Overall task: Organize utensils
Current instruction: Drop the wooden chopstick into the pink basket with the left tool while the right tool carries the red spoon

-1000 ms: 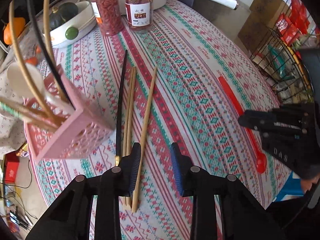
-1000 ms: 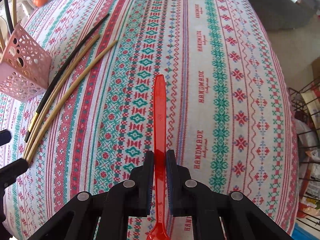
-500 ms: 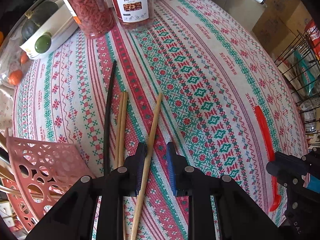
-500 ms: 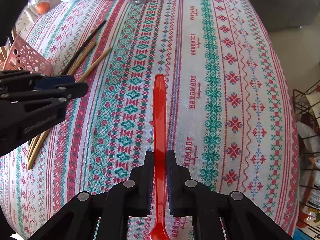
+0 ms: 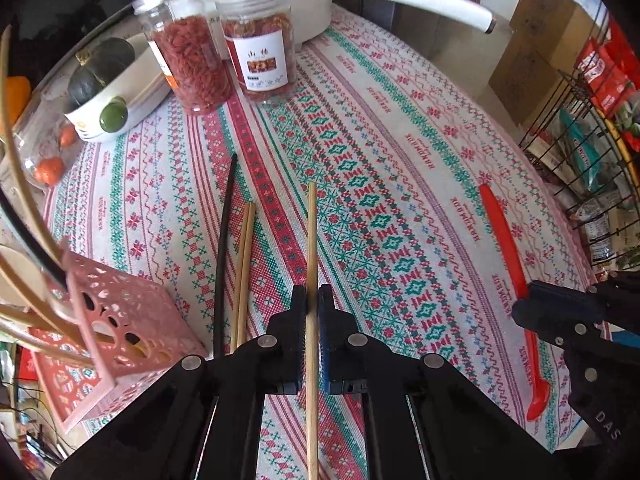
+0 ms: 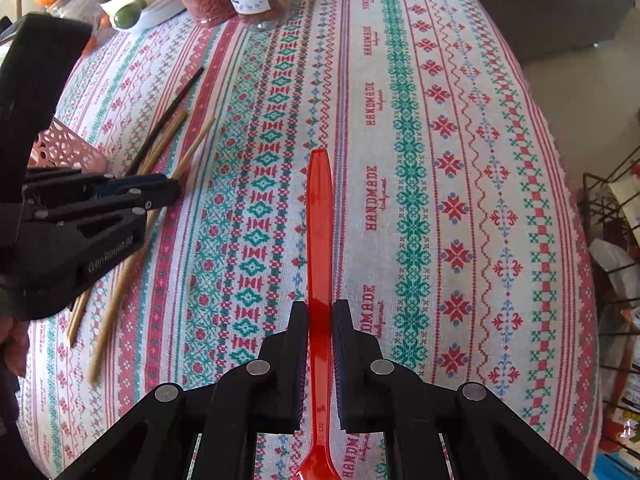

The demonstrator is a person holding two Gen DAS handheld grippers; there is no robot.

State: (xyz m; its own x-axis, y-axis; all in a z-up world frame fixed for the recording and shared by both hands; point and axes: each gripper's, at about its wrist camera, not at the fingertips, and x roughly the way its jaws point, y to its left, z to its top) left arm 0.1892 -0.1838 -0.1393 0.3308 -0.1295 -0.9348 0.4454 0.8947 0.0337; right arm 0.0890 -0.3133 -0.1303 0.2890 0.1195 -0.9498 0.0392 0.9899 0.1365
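The left gripper is closed on a single bamboo chopstick, taken a little behind its middle, so that the thin end points forward over the tablecloth. The chopstick looks light and stiff, with a smooth round surface, so it may turn or slide between the pads if it is tilted quickly; a hold near the middle seems the safest one. The right gripper is closed on a red plastic spoon, on the handle, with the bowl behind the fingers. The spoon seems light and a little flexible, and its flat handle gives the pads a good surface.

Just to the left of the held chopstick, a pair of bamboo chopsticks and one black chopstick lie on the cloth. Beside them stands the pink holder, tilted, with several utensils in it. Two jars stand further back.
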